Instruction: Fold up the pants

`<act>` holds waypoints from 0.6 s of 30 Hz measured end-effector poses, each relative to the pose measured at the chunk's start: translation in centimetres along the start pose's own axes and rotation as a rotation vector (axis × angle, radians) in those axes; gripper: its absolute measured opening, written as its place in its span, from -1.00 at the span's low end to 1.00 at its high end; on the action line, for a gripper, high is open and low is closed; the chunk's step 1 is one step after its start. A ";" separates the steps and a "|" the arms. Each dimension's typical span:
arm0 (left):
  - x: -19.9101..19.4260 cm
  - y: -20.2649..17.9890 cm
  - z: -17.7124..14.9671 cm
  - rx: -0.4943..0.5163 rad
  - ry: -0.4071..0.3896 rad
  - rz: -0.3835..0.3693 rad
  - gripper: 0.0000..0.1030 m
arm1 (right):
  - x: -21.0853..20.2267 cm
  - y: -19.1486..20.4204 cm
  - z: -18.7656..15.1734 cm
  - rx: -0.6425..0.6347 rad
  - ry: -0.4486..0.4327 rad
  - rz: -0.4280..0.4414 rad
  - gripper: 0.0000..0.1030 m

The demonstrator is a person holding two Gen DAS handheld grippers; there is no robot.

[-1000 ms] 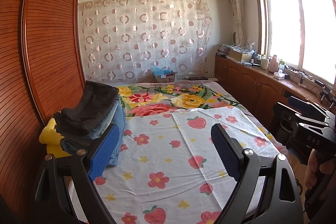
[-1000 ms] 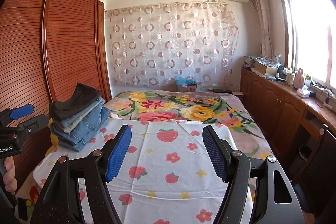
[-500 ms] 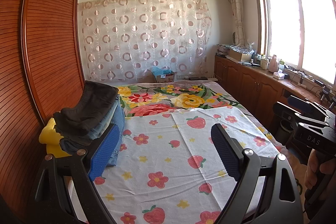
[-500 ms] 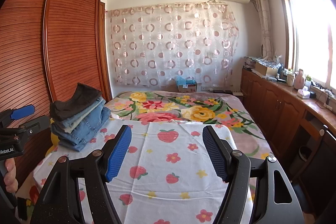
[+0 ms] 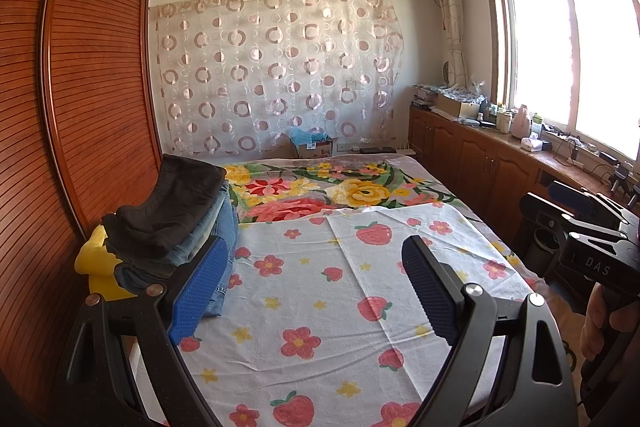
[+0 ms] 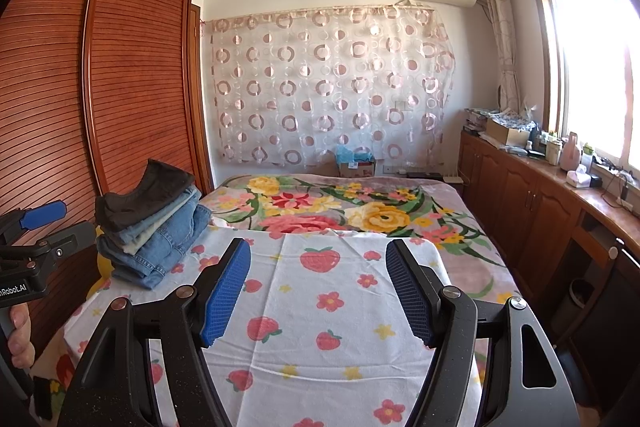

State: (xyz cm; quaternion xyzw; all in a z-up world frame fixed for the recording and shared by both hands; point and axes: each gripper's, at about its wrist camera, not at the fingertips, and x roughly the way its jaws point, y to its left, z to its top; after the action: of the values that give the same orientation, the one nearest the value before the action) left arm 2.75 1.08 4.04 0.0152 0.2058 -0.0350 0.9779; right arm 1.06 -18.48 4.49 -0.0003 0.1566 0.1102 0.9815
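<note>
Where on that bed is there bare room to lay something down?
The strawberry sheet is bare across its middle and right side, from the stack of folded pants to the bed's right edge. The floral blanket behind it is bare too. It is crowded only at the left, where the stack sits beside the wardrobe.

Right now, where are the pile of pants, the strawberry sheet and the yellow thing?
pile of pants [image 6: 152, 223], right wrist view, denim side.
strawberry sheet [image 6: 320, 311], right wrist view, bare middle.
yellow thing [image 5: 94, 259], left wrist view, exposed part under pile.
</note>
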 end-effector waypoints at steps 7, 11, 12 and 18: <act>0.0 0.0 0.0 0.000 0.000 0.000 0.74 | -0.1 0.0 0.0 0.000 -0.002 0.000 0.40; 0.0 0.0 0.0 0.001 -0.001 0.001 0.74 | -0.1 0.0 0.2 0.001 -0.005 -0.002 0.40; 0.0 0.0 0.0 0.001 -0.002 -0.001 0.74 | -0.2 0.0 0.1 0.002 -0.009 -0.003 0.40; 0.0 0.0 -0.1 0.001 -0.003 0.000 0.74 | -0.4 0.2 -0.1 0.001 -0.013 -0.004 0.40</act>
State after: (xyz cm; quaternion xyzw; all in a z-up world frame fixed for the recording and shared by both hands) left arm 2.74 1.04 3.98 0.0158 0.2044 -0.0350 0.9781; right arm 0.67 -18.41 4.54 0.0005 0.1504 0.1080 0.9827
